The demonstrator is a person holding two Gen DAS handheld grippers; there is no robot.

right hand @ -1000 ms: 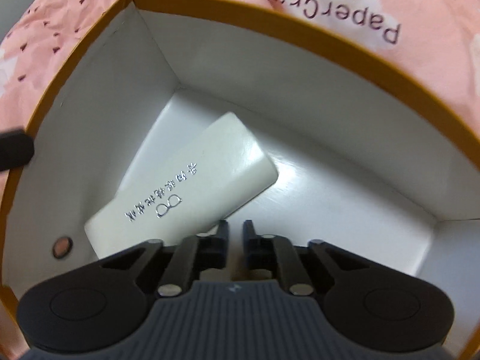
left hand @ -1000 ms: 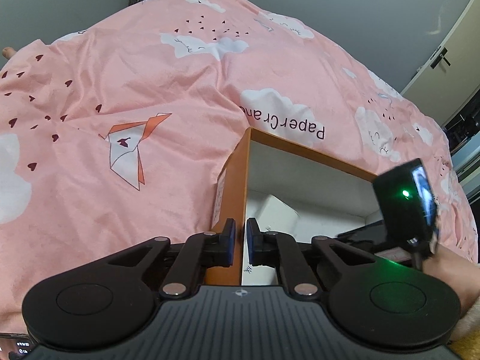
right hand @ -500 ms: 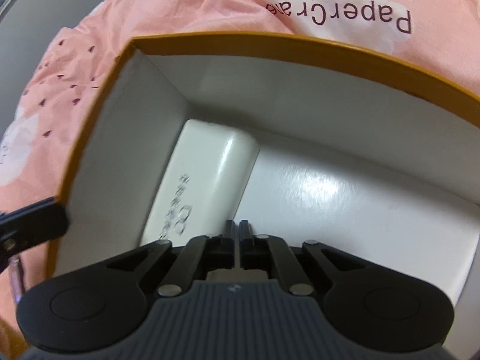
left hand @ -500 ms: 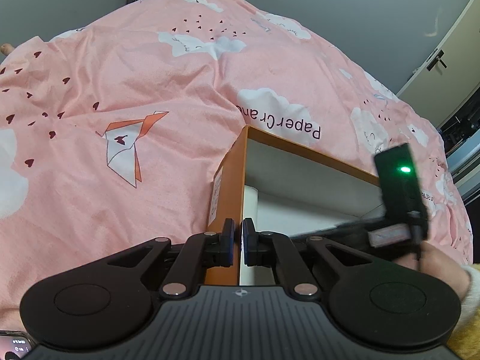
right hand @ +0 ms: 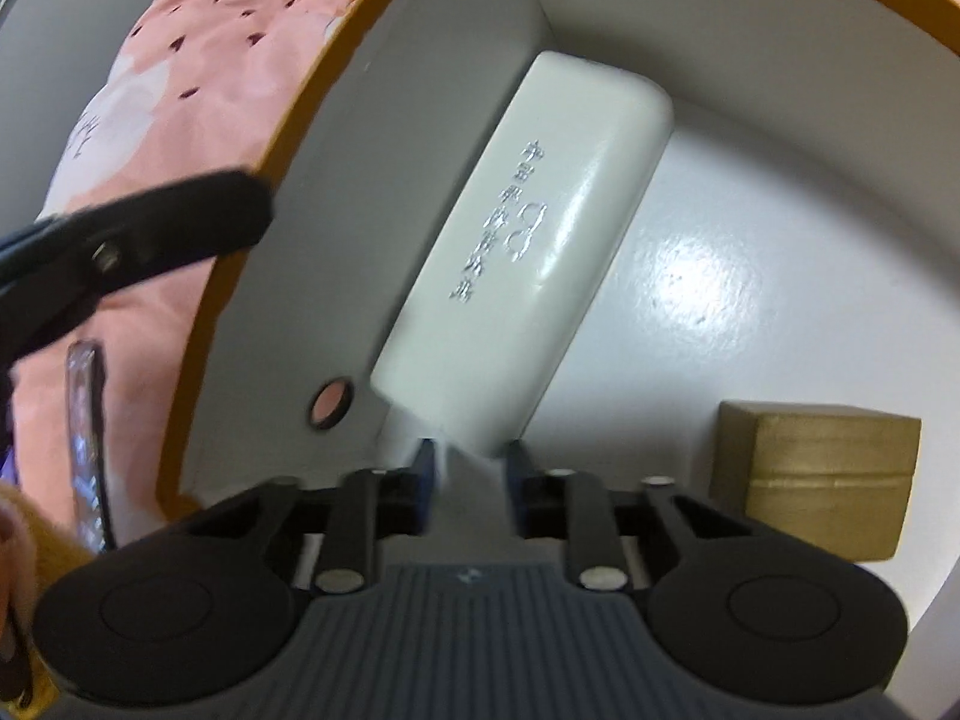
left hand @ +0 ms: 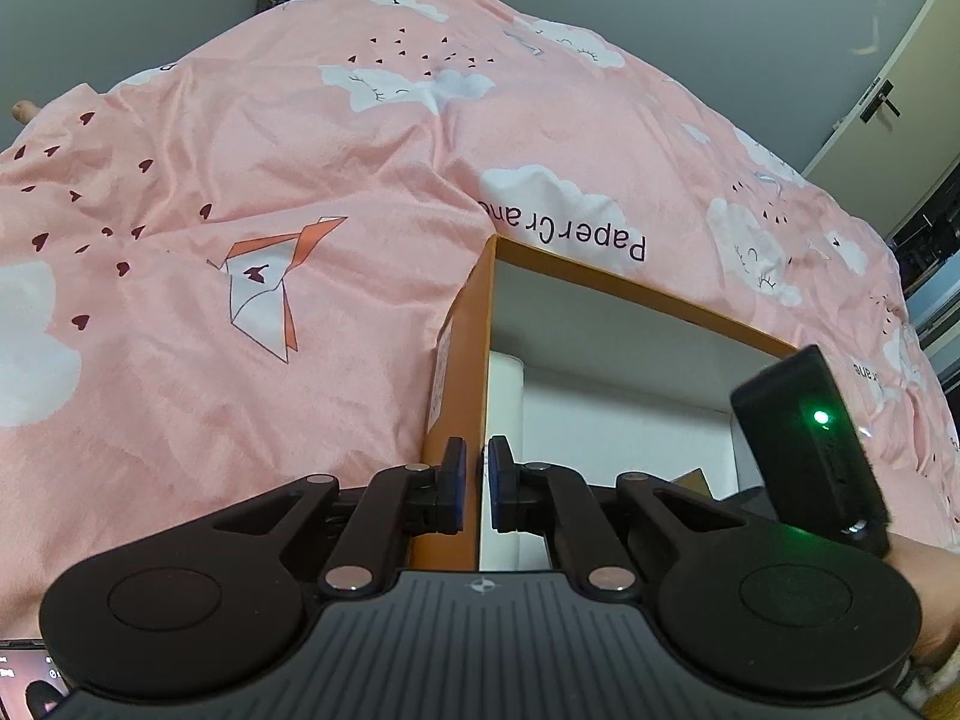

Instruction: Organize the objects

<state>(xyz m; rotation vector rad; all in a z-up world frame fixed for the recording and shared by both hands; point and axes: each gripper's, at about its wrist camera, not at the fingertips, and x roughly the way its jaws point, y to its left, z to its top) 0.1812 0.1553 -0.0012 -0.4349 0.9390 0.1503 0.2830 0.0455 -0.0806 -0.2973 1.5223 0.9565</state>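
Observation:
An orange-rimmed box (left hand: pixel 474 324) with a white inside lies on the pink bed cover. My left gripper (left hand: pixel 476 489) is shut on the box's left wall. In the right wrist view, a white case with silver writing (right hand: pixel 540 252) lies along the box's left wall (right hand: pixel 384 180). A small tan box (right hand: pixel 822 474) sits at the lower right inside. My right gripper (right hand: pixel 465 489) is inside the box, open, its fingertips on either side of the white case's near end.
The pink patterned bed cover (left hand: pixel 240 276) surrounds the box. The right gripper's black camera unit (left hand: pixel 810 450) shows over the box. A phone (left hand: pixel 24 678) lies at the lower left. A door (left hand: pixel 888 90) stands far right.
My right gripper has opened and pulled back. The white case now lies against the left wall, and the tan box has come into view. My left gripper stays clamped on the wall.

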